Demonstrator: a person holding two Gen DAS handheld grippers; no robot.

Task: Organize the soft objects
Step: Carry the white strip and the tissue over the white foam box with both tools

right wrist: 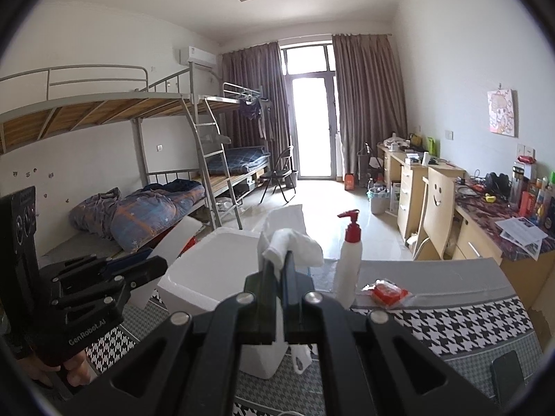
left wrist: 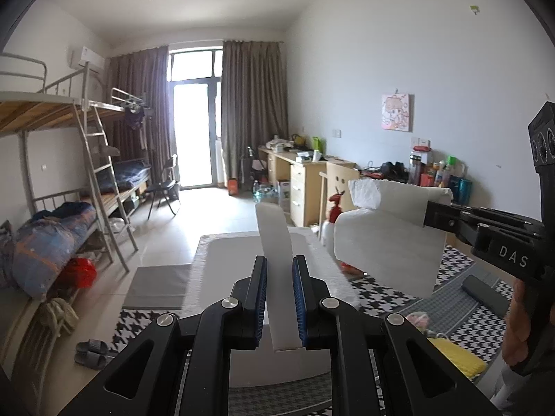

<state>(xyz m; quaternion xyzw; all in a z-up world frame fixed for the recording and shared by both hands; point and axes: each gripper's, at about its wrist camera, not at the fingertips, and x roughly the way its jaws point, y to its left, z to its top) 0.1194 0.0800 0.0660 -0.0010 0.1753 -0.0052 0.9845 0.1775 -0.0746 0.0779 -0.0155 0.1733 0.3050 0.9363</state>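
Observation:
My left gripper [left wrist: 279, 270] is shut on a flat white foam lid [left wrist: 277, 263], seen edge-on and held upright above an open white foam box [left wrist: 222, 260]. The lid also shows in the right wrist view [right wrist: 173, 242], held by the left gripper [right wrist: 152, 267]. My right gripper [right wrist: 277, 263] is shut on a white soft cloth [right wrist: 291, 242] and holds it over the foam box [right wrist: 208, 270]. In the left wrist view the cloth [left wrist: 388, 239] hangs from the right gripper [left wrist: 430, 215], up in the air at the right.
The box stands on a houndstooth-patterned cover [right wrist: 451, 315]. A white pump bottle with a red top [right wrist: 348, 260] and a red packet [right wrist: 386, 293] are beside it. A yellow cloth [left wrist: 454, 357] and a dark roll [left wrist: 485, 293] lie at right. Bunk beds [right wrist: 138, 180] left, desks [right wrist: 416, 180] right.

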